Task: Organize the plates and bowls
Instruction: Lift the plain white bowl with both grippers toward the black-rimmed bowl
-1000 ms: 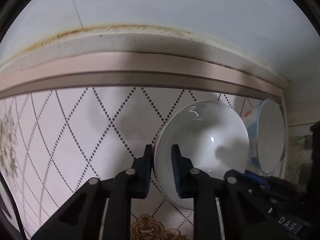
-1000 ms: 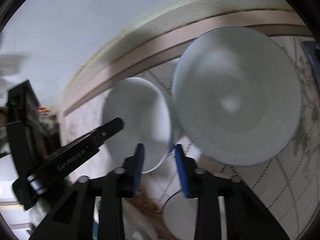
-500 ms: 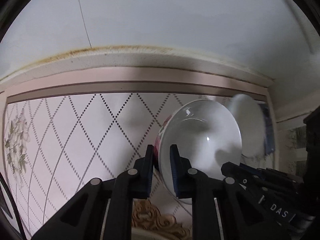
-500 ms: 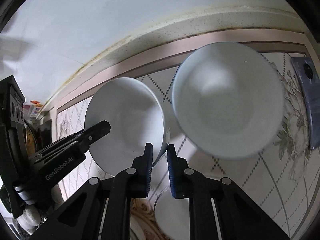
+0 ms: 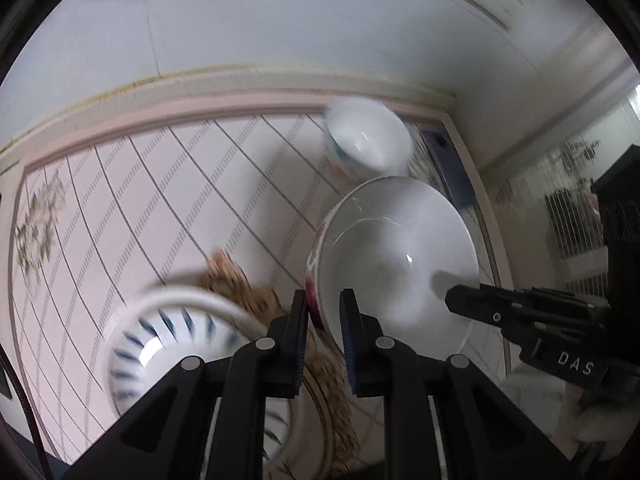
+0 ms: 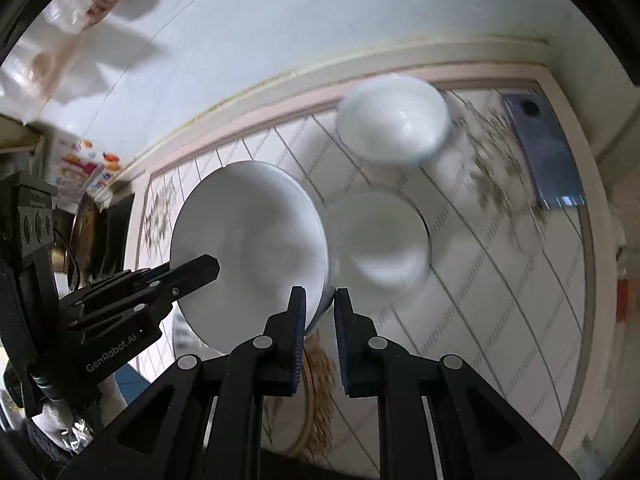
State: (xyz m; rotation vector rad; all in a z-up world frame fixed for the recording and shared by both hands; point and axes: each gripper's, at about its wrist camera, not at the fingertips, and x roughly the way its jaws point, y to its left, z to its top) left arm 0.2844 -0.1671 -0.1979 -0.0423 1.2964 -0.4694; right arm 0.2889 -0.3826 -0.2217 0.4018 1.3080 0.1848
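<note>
Now both views tip down over the bench (image 5: 120,200), where a moment ago they showed mostly wall. Far left, a striped dish (image 5: 160,344) sits on it, blurred. Next, the left gripper (image 5: 323,312) has its jaws clenched on the near rim of the bowl (image 5: 392,264), which hangs tilted above the bench. By the look of it, the right gripper (image 6: 320,308) pinches the opposite rim of that same bowl, jaws clamped; a second ago they were spread. Right of the held bowl, a low bowl (image 6: 380,244) rests on the bench, and the far bowl (image 6: 392,120), tipped on edge half a second back, now stands upright near the back edge. A phone (image 6: 544,152) lies furthest right. I'd guess the far bowl is settled and the held one goes down next, perhaps nested.
</note>
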